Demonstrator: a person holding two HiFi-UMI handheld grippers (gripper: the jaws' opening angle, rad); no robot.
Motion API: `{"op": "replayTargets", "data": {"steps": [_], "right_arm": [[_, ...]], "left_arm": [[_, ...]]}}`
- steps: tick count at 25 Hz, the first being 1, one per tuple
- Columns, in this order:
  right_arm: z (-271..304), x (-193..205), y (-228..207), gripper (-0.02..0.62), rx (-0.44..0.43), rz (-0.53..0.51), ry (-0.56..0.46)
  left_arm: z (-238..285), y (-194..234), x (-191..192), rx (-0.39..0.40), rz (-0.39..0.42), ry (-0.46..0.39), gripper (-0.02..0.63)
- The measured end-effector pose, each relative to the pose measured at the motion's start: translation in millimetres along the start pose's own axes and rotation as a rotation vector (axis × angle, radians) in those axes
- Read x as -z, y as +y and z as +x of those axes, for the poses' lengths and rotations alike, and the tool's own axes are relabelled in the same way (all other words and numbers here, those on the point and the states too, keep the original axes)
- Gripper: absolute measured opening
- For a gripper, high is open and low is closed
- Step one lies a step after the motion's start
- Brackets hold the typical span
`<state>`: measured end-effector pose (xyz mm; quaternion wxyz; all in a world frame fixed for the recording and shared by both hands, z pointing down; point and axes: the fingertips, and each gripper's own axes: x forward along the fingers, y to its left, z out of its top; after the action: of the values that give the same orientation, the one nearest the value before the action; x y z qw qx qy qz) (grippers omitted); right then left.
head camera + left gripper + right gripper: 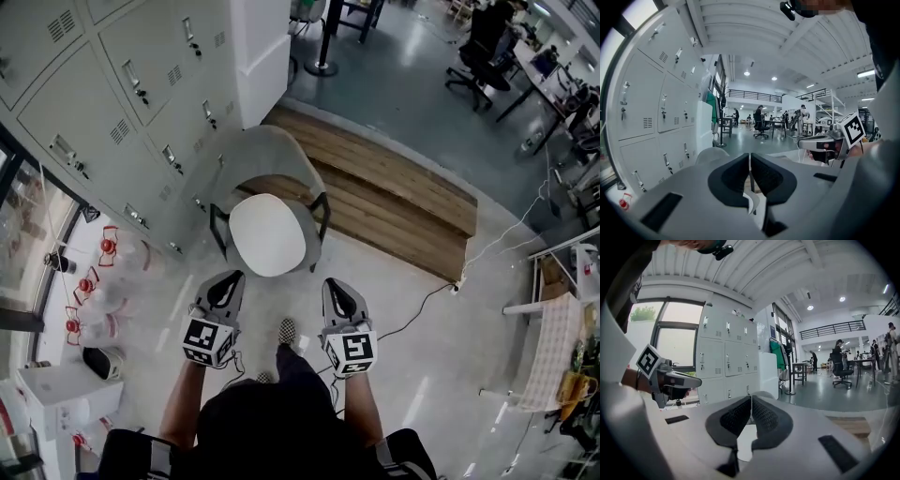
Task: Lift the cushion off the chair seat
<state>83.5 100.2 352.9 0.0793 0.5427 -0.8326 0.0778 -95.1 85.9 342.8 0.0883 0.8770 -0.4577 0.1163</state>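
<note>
A round white cushion point(267, 234) lies on the seat of a grey chair point(270, 153) with dark arm frames, straight ahead in the head view. My left gripper point(228, 277) hovers just short of the cushion's near left edge, its jaws shut and nothing between them. My right gripper point(336, 284) sits off the chair's near right corner, also shut and empty. Neither touches the cushion. In the left gripper view the left gripper point(750, 157) has its dark pads pressed together. The right gripper view shows the right gripper point(751, 399) the same, pointing nearly level.
Grey lockers point(122, 103) line the wall left of the chair. A wooden platform point(394, 192) runs behind and to the right. Water bottles with red caps point(94, 281) stand at the left, and a cable point(422, 305) trails over the floor at the right. My shoe point(289, 330) is between the grippers.
</note>
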Motion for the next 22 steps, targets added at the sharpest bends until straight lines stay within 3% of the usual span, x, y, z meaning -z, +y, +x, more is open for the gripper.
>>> {"op": "replayTargets", "data": {"steps": [11, 18, 22], "right_arm": [[75.9, 34.2, -71.7, 0.029, -0.064, 0.035, 0.097], [112.2, 76.0, -95.0, 0.029, -0.088, 0.075, 0.164], [132.1, 111.5, -99.0, 0.029, -0.094, 0.082, 0.207]], "left_arm": [[109.7, 2.8, 1.5, 0.006, -0.024, 0.074, 0.029], [146.4, 21.9, 41.7, -0.013, -0.034, 0.171, 0.029], [164.9, 35.6, 69.5, -0.006, -0.041, 0.185, 0.028]]}}
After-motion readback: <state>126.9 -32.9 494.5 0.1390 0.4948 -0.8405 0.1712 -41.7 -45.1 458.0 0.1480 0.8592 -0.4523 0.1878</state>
